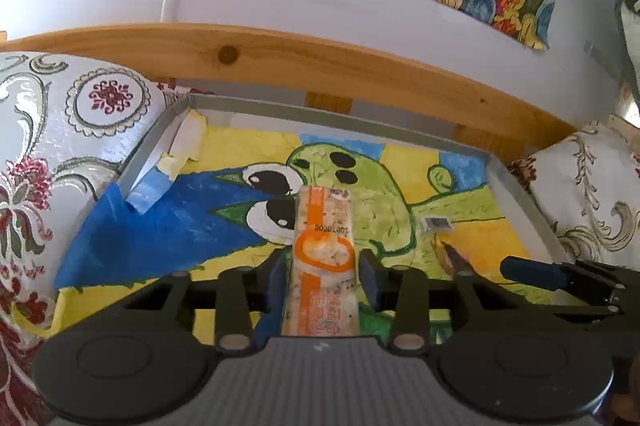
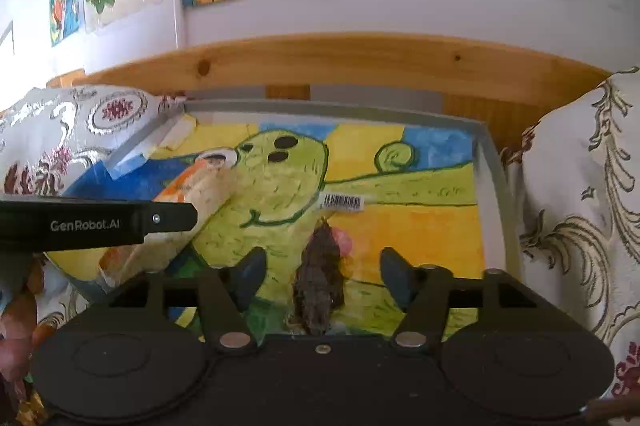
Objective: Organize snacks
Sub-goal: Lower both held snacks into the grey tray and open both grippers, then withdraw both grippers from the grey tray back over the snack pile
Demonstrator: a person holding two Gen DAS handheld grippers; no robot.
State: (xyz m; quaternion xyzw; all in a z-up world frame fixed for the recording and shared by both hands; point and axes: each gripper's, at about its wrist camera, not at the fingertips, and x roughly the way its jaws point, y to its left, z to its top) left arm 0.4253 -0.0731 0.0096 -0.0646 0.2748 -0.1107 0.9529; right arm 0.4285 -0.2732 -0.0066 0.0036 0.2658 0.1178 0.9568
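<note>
My left hand-held gripper (image 1: 323, 276) pinches the orange snack bar (image 1: 324, 258) over the tray (image 1: 516, 181), and my right hand-held gripper (image 2: 320, 276) sits wide around the brown snack (image 2: 318, 282), so a loose squeeze could drop either.

Both wrist views close, forward over shared tray (image 1: 516, 185) (image 2: 490, 153)

snack bar (image 1: 324, 258) in tray (image 1: 516, 185), dark snack (image 2: 318, 278) to its right
</note>
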